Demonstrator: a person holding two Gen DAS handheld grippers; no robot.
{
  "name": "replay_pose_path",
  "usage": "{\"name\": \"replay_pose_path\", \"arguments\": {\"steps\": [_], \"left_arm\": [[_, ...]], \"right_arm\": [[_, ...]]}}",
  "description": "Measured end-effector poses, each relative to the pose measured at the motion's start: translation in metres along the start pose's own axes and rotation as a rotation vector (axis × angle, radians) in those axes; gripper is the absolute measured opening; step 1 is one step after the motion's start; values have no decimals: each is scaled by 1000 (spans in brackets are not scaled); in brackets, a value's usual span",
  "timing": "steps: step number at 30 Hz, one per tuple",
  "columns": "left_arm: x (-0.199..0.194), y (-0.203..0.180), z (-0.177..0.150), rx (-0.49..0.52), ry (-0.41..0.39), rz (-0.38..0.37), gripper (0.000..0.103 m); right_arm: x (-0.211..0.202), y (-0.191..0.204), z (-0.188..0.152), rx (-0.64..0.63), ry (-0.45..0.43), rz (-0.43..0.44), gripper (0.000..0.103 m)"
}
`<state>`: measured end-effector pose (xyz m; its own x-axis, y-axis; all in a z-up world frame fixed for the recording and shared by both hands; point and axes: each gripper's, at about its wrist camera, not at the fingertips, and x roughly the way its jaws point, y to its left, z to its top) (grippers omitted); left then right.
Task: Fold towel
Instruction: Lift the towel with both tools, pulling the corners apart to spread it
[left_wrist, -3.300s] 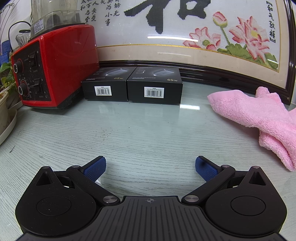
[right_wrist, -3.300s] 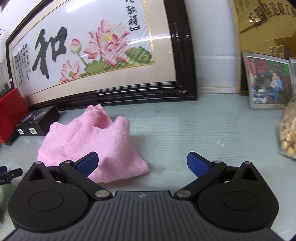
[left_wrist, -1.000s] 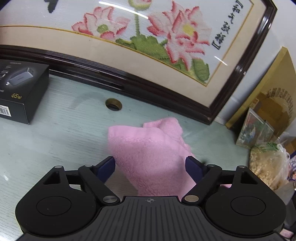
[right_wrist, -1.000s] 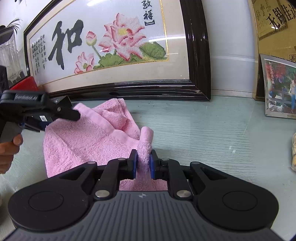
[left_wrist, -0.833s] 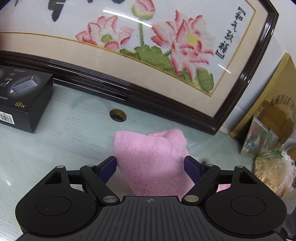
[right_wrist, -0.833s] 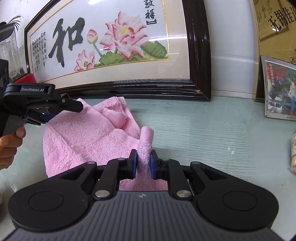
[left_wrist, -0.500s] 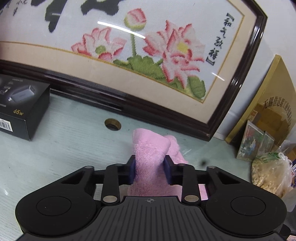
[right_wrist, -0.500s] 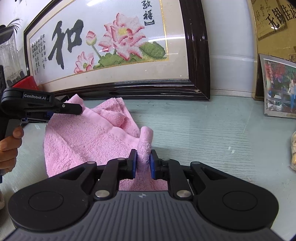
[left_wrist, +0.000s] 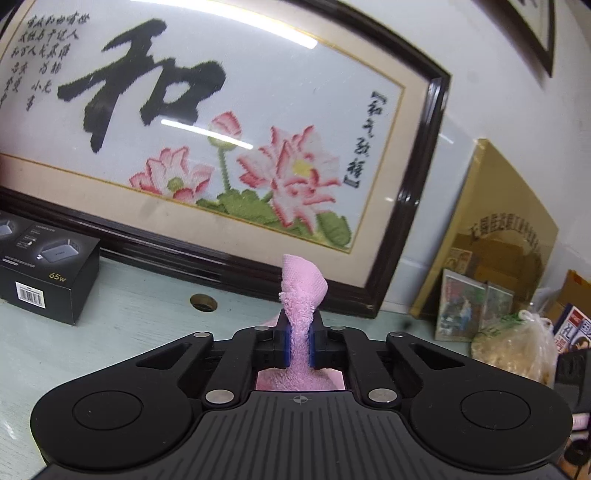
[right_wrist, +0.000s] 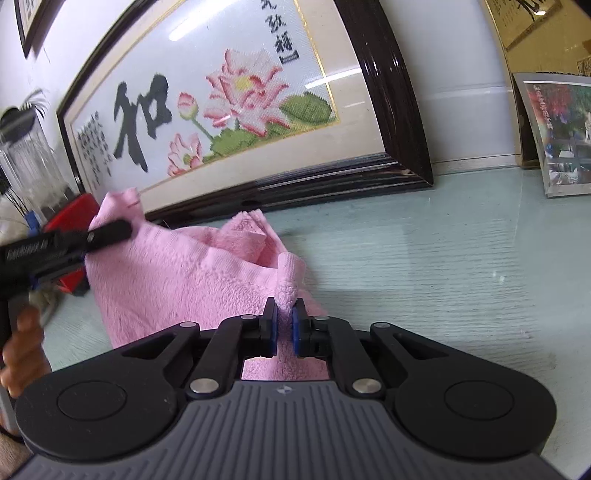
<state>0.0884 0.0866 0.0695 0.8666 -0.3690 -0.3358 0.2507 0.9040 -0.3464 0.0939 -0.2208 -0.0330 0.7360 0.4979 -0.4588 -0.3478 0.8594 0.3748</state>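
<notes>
The pink towel (right_wrist: 177, 280) hangs stretched between both grippers above the pale green table (right_wrist: 443, 266). My left gripper (left_wrist: 299, 345) is shut on one corner of the towel (left_wrist: 303, 295), which sticks up past the pads. It also shows in the right wrist view (right_wrist: 110, 230), at the left, pinching the raised corner. My right gripper (right_wrist: 283, 326) is shut on another corner, low and near the table. A bunched fold (right_wrist: 247, 232) rises at the towel's far edge.
A large framed lotus picture (left_wrist: 229, 158) leans against the wall behind the table. A black box (left_wrist: 44, 273) lies at the left, a hole (left_wrist: 203, 302) in the tabletop near it. Photo frames (right_wrist: 554, 136) and a bag of food (left_wrist: 517, 350) stand at the right. A red appliance (right_wrist: 70, 218) is far left.
My left gripper has closed fully on the towel corner and lifted it up and leftward. The towel has spread between the grippers. My right gripper has kept its hold.
</notes>
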Motion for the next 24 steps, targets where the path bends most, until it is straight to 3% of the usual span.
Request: {"name": "replay_pose_path", "arguments": {"steps": [8,18,24], "left_arm": [[-48,-4,3,48,-137,-57,7],[-150,-27,-36,168,-250,-76,7],[-184,-47,-13,135,-320,-95,7]], "right_arm": [[-41,14,2,-46,-214,56,7],[-125,65,-49,-210,-354,118,7],[-176,98,-44,-246,-423,104,7]]}}
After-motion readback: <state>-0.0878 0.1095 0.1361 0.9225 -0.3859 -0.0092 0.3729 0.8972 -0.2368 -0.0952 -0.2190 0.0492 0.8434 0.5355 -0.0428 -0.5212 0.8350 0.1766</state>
